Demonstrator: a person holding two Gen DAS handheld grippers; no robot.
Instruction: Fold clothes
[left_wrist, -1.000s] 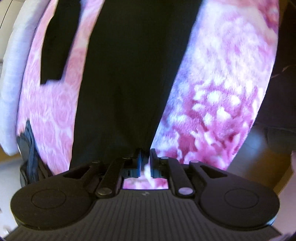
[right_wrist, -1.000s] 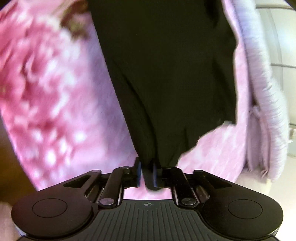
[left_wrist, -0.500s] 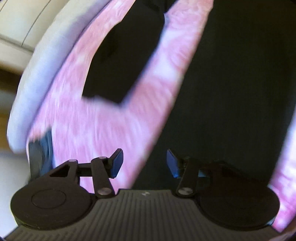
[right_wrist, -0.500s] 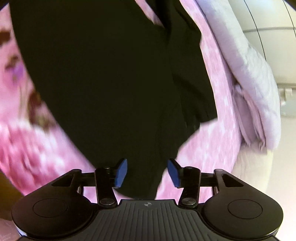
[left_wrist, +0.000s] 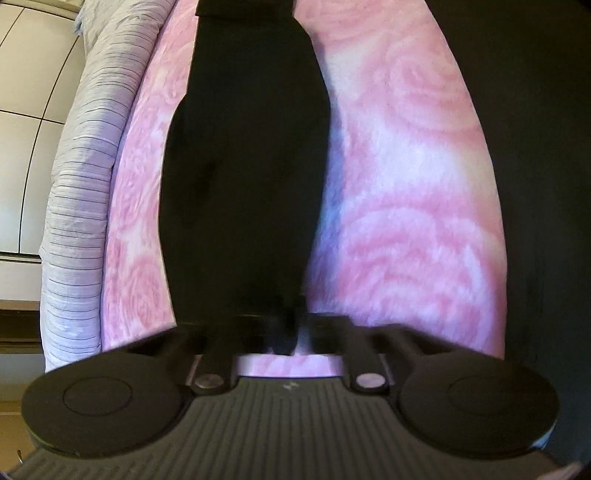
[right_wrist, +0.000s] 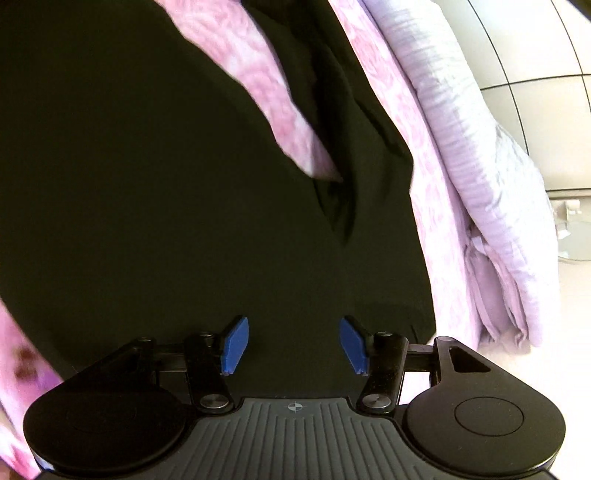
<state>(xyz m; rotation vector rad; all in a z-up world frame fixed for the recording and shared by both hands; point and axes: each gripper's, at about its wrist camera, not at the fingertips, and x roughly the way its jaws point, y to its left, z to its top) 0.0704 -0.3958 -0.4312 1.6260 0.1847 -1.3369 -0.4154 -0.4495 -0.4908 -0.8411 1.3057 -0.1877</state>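
- Since the earlier frames both grippers had let go of the black garment's (right_wrist: 155, 206) hem and swung outward to its sleeves
- Left gripper (left_wrist: 295, 332) had just snapped closed after opening – its jaws were pinched together on the end of the left sleeve (left_wrist: 243, 177), a long black strip lying on the pink rose-patterned blanket (left_wrist: 406, 206)
- Right gripper (right_wrist: 293, 345) had been opening; its blue pads (right_wrist: 234, 345) stood well apart with nothing pressed between them, hovering over the garment's body just below the right sleeve (right_wrist: 354, 122)
- Garment lay spread flat on the blanket – a striped lilac quilt (right_wrist: 476, 155) was bunched along the blanket's far edge
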